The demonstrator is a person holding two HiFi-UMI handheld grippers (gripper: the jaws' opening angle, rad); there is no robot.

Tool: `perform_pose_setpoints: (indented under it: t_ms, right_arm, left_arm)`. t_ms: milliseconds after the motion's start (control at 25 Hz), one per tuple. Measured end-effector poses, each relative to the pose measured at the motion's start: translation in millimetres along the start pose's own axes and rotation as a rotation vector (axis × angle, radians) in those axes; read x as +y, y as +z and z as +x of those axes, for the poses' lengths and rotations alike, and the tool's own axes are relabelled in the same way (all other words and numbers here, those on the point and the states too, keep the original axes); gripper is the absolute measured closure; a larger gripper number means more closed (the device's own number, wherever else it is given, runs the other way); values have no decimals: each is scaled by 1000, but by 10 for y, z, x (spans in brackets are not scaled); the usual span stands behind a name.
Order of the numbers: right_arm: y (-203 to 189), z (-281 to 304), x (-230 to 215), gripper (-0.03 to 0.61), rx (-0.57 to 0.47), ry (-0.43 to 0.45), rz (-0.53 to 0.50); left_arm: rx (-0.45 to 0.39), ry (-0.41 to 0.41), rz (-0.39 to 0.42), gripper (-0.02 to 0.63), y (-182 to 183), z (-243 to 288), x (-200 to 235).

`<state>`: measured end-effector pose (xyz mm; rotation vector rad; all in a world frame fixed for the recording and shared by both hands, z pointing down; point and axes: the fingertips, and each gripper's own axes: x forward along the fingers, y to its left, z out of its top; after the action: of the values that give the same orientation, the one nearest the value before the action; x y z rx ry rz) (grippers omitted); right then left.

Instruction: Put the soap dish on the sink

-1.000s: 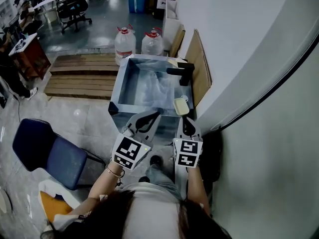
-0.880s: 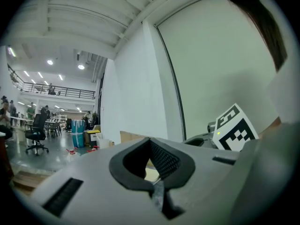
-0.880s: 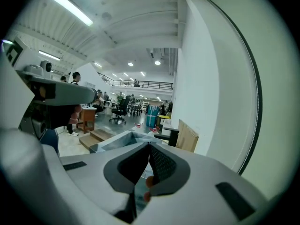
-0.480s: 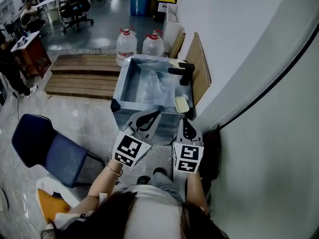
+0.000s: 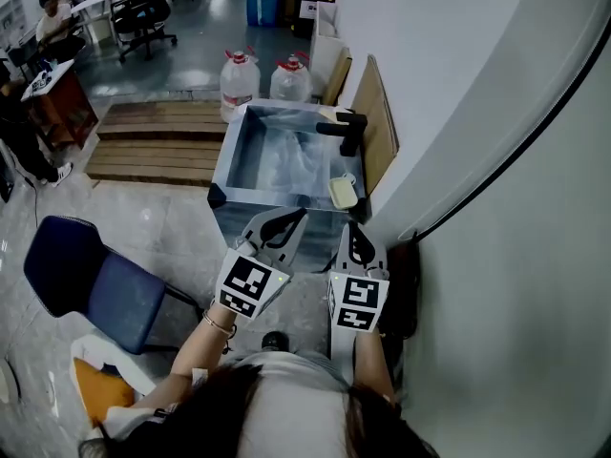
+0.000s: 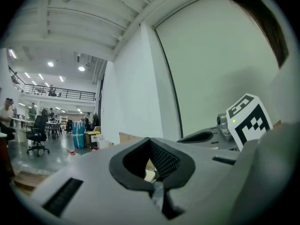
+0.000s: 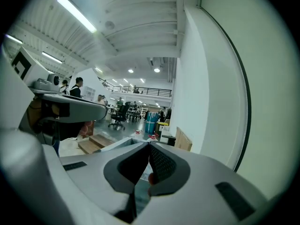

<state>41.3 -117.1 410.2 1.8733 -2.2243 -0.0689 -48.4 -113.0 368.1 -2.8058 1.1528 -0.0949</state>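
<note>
Since soap dish (image 5: 343, 193) sits on sink (image 5: 223, 163) rim near faucet (image 5: 342, 130), placing looks done; left gripper (image 5: 284, 221), right gripper (image 5: 355, 235) pressed together, empty, short of sink; next: only backing clear.

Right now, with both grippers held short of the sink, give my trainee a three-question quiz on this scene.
1. True or false: the soap dish lies on the right rim of the sink.
2. What stands just behind the sink? A) two water jugs B) a bicycle C) a ladder
3. Fill in: the left gripper and the right gripper both have their jaws ____, with nothing held.
Key: 1 true; 2 A; 3 shut.
</note>
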Motion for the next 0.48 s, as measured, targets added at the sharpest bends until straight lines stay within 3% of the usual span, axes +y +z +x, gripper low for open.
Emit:
perform_pose_setpoints:
  t_ms: [480]
  right_arm:
    - [52, -297, -268, 554, -11, 20, -12]
  left_arm:
    - [29, 30, -26, 611, 60, 80, -314]
